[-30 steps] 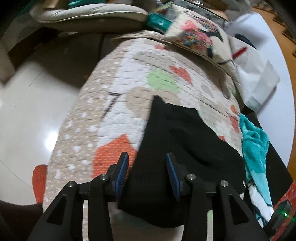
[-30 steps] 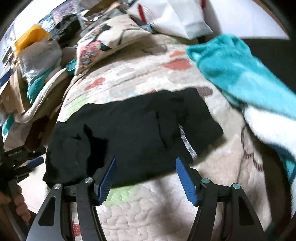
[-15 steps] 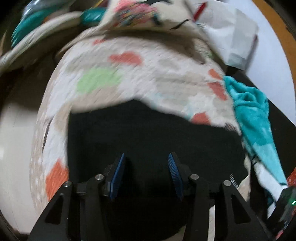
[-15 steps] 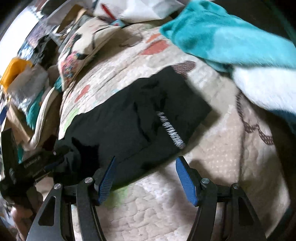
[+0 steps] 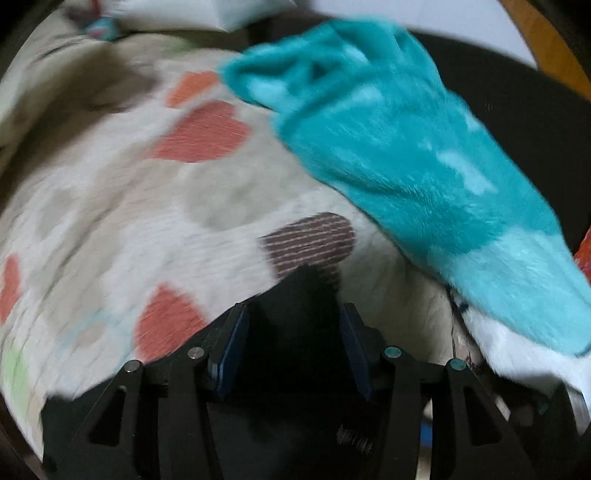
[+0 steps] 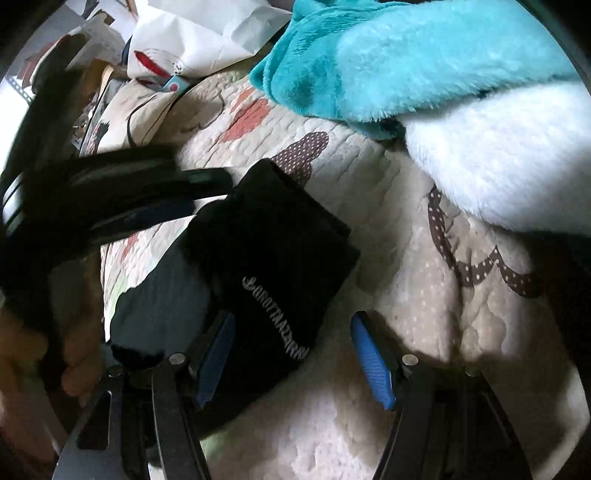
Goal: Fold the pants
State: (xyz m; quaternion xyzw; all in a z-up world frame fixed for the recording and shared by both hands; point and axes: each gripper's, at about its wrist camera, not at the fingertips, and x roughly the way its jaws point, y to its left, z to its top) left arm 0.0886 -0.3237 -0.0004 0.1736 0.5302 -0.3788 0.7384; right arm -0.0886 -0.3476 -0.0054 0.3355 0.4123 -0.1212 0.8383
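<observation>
On the quilted bed cover, heart-patterned, the black pants lie already doubled over into a thick wad, white lettering on the top layer, far corner over a brown dotted patch. Teal plush blanket heaped just beyond on the far right, its white part close to the pants but apart from them. Paper bag and a cushion at the far left, well clear.

Left gripper: its fingers have just been opening and stand roughly half apart; black cloth sits between them, pads not visibly pressing on it, so looks like a release after carrying the fold over. Left-wrist view heavily smeared, edges of the cloth hard to read. From the right-wrist view the same tool shows as a dark blur at the left, over the pants' far-left edge, a hand gripping its handle below.

Right gripper hovers low at the near edge, fingers spread wide, nothing held; the lettered edge lies between them, left pad close against the cloth.

Risks, judged:
- Top layer looks bulky and loose; if the left tool pulls away fast a pad could drag it and the fold would flop open.
- Quilt is soft and puckered: a low pinch by the right tool may catch quilt with the pants.
- Grabbing only the top layer at the near edge would skew the next fold.
- A sweep to the far right could snag the blanket.
</observation>
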